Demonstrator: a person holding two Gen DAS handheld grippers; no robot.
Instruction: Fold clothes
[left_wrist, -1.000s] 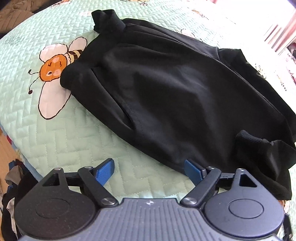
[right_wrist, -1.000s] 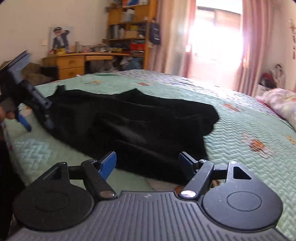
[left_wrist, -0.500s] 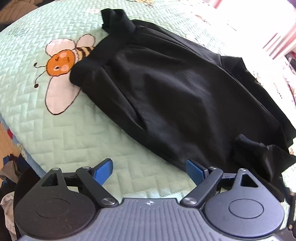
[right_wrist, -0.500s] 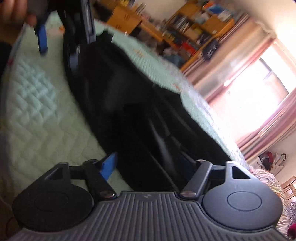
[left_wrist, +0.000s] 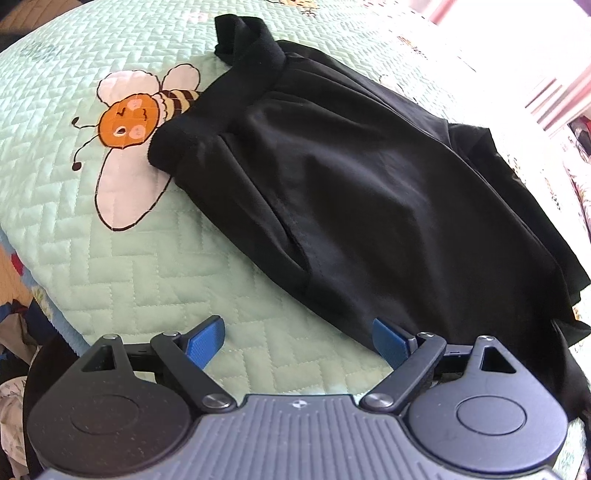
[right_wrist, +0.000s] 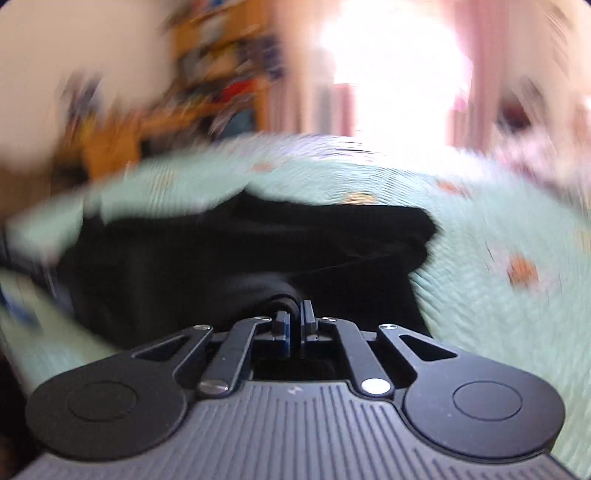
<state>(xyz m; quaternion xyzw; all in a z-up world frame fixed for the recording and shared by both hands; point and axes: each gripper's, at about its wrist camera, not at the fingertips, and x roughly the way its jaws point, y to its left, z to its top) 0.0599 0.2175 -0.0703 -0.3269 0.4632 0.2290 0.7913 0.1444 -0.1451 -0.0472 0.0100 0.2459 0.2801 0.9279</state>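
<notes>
Left gripper (left_wrist: 297, 341) jaws spread wide over bare quilt (left_wrist: 147, 258), nothing between them, right gripper (right_wrist: 294, 319) jaws pinched together on a fold of the black garment (left_wrist: 369, 177), which lies spread across the green quilt, its waistband covering part of a stitched bee (left_wrist: 136, 118) farther off.

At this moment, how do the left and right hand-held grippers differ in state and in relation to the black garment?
The left hand-held gripper stands wide open, nothing between its blue pads; the right hand-held gripper has just closed, apparently pinching a fold of the black fabric garment. The left is over bare mint-green quilted bedspread beside the garment's edge; the right is at the garment itself. Both have dark bodies.
</notes>
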